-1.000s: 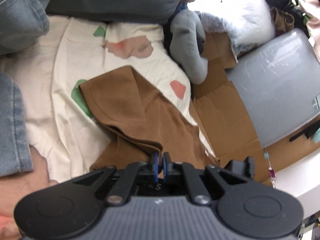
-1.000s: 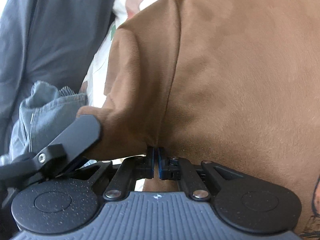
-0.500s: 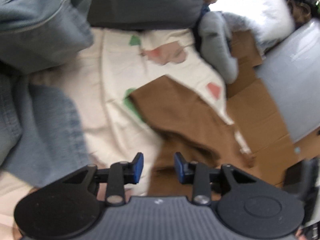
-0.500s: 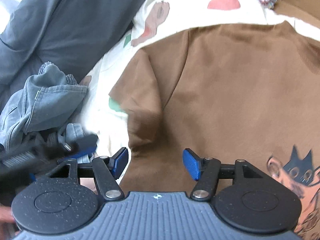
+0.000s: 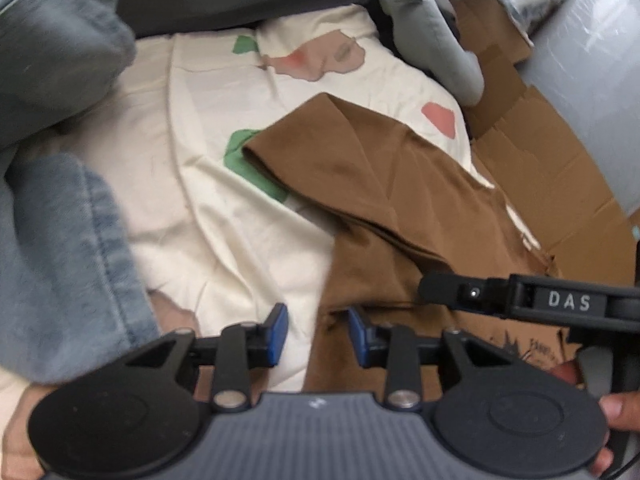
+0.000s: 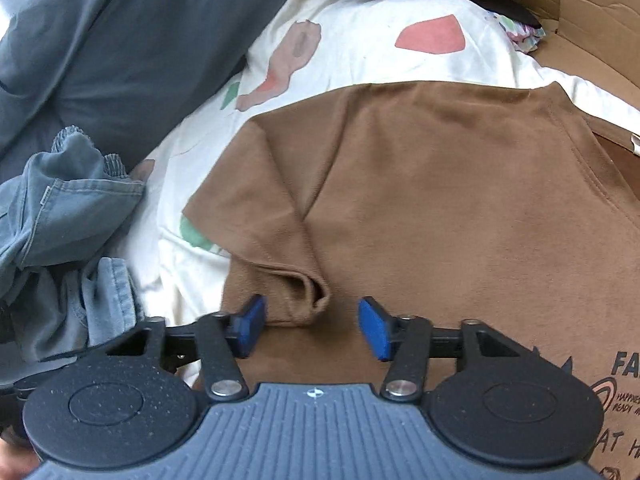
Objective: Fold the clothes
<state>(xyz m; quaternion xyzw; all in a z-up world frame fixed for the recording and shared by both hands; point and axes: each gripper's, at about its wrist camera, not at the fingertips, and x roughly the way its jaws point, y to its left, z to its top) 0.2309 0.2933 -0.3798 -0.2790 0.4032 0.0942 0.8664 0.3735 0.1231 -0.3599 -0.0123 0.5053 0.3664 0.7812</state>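
1. My left gripper [image 5: 316, 332] has its jaws apart with nothing pinched; they have just eased a little closer together after letting go. The blue pads [image 5: 277, 334] hang over the line where brown cloth meets pale sheet.
2. My right gripper [image 6: 314, 326] is parted too, and its jaws have just been narrowing after a wide release. A small fold of brown cloth sits between the pads without being pressed.
3. The brown T-shirt [image 6: 440, 200] lies spread on the cream sheet [image 5: 224, 216], one sleeve folded inward across the body.
4. From the left wrist view, that folded sleeve [image 5: 344, 168] runs as a long flap toward the far side, its end resting over a green patch on the sheet.
5. A printed graphic with lettering [image 6: 616, 400] shows on the shirt at my lower right.
6. Denim [image 5: 60, 264] is heaped on the left; a dark grey garment [image 6: 120, 48] lies beyond it.
7. Flattened cardboard [image 5: 552, 184] lies to the right of the sheet, with a grey stuffed shape [image 5: 436, 36] at the far edge.
8. The other tool's black finger, marked DAS [image 5: 568, 302], crosses low right in my left view, above the shirt.
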